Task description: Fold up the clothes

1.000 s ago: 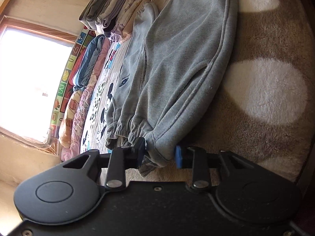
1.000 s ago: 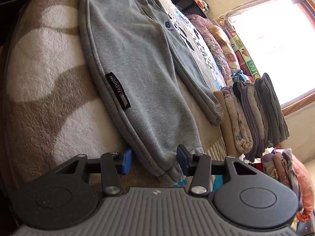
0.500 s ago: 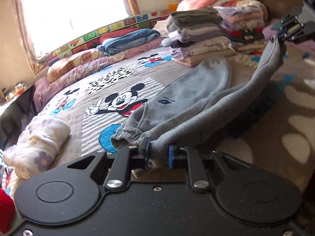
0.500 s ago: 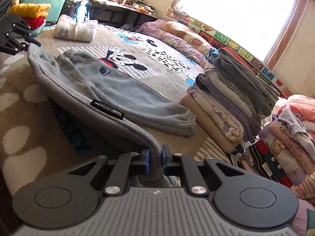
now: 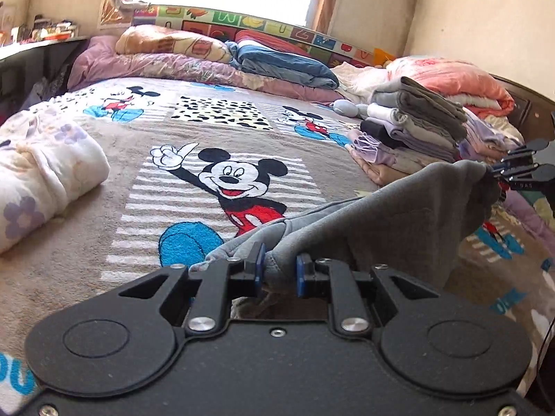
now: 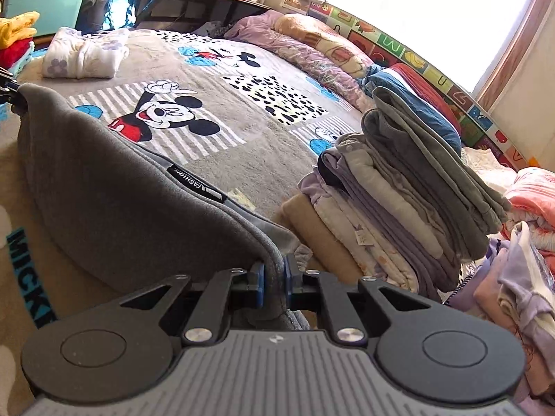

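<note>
Between my left tongs (image 5: 279,272) sits one end of the grey sweatpants (image 5: 399,215), pinched tight, and my right tongs (image 6: 272,286) are clamped on the other end, so no slack in either grip. Pants are lifted off the bed (image 5: 104,242), hanging as a doubled-over strip strung between the two sets of tongs, long axis running straight from one to the other, the "FASHION" tag (image 6: 196,182) facing up on my right side. Neither hand is nearer, really. Next fold, I'd guess, means bringing one end toward the other. Stack of folded clothes (image 6: 416,201) sits just right of my right tongs.
</note>
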